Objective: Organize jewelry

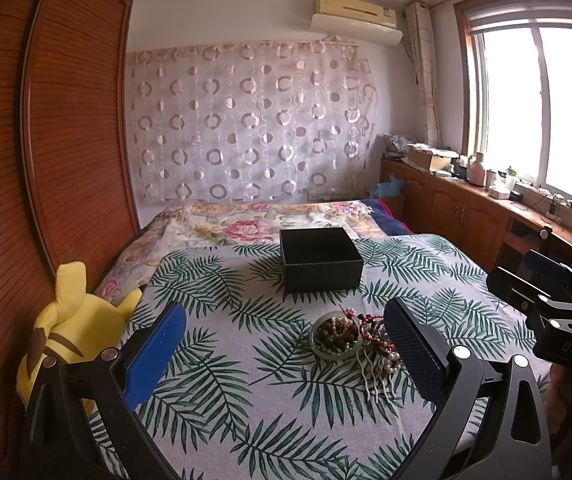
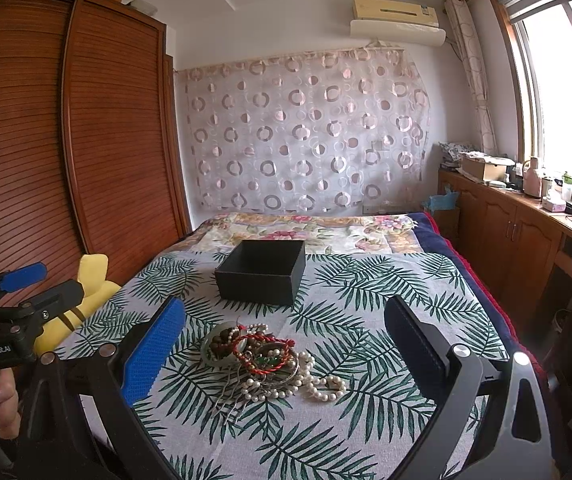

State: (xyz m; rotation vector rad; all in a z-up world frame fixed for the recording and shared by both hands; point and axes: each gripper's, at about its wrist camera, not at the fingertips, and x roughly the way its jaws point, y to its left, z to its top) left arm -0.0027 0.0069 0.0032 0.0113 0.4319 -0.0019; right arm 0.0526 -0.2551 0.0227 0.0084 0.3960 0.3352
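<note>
A pile of jewelry (image 2: 269,364) lies on the leaf-print cloth (image 2: 366,400): a green bangle (image 1: 336,336) around brown beads, a red cord bracelet (image 2: 263,346), white pearl strands (image 2: 318,384) and a hair comb (image 1: 374,380). An open black box (image 1: 320,258) stands beyond it, empty as far as I see; it also shows in the right wrist view (image 2: 261,272). My left gripper (image 1: 286,344) is open, hovering short of the pile. My right gripper (image 2: 286,344) is open, also short of the pile, holding nothing.
A yellow plush toy (image 1: 65,328) lies at the cloth's left edge by the wooden wardrobe (image 1: 45,140). A floral bedspread (image 1: 245,224) lies behind the box. Wooden cabinets with clutter (image 1: 466,200) run along the right under the window.
</note>
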